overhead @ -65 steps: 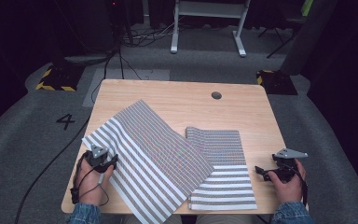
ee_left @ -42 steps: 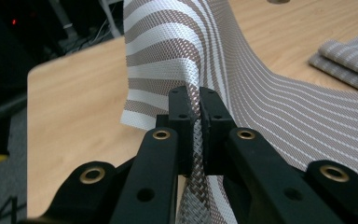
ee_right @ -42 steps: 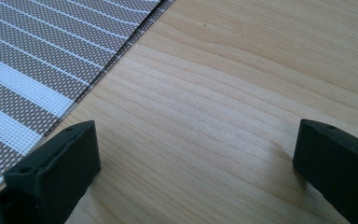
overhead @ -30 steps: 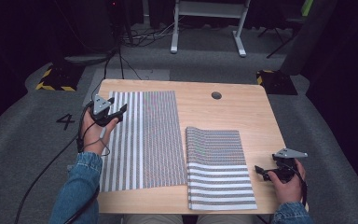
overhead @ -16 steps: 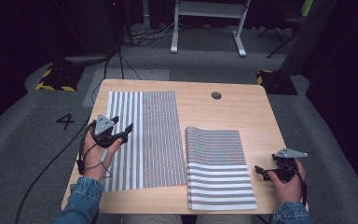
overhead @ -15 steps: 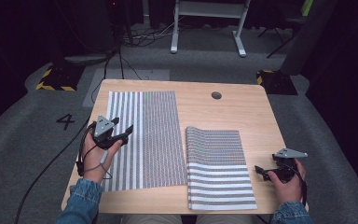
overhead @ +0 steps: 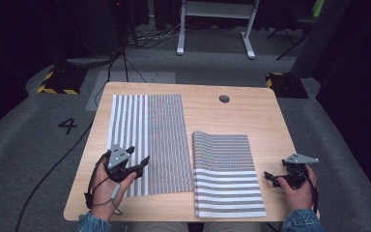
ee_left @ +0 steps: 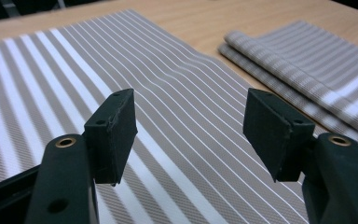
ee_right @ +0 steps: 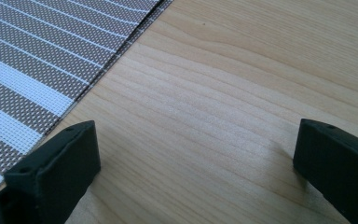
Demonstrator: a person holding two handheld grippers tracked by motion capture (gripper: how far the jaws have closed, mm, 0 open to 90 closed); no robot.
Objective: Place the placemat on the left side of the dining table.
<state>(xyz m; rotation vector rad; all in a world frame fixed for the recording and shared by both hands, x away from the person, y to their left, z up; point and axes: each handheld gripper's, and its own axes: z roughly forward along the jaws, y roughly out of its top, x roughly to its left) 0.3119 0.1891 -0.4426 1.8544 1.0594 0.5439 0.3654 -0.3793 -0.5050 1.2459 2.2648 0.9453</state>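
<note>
Two striped mats lie on your wooden worktop [overhead: 232, 121]: flat mat [overhead: 149, 140] spread on the left half, folded mat [overhead: 227, 176] beside it at centre-right, the two about touching along one edge. High view gives the whole layout w/ your left hand [overhead: 107, 191] holding the left tool [overhead: 134, 167] over the flat mat's near corner and your right hand [overhead: 297, 189] resting the right tool [overhead: 269, 177] on bare wood just right of the folded mat. Left gripper view adds a slight ripple in the flat mat [ee_left: 168, 116] beyond the left tool [ee_left: 189, 133], jaws wide apart and empty; right gripper view has the right tool [ee_right: 193, 154] also spread wide, nothing between, low over the wood w/ the folded mat's [ee_right: 42, 56] edge at its left.
</note>
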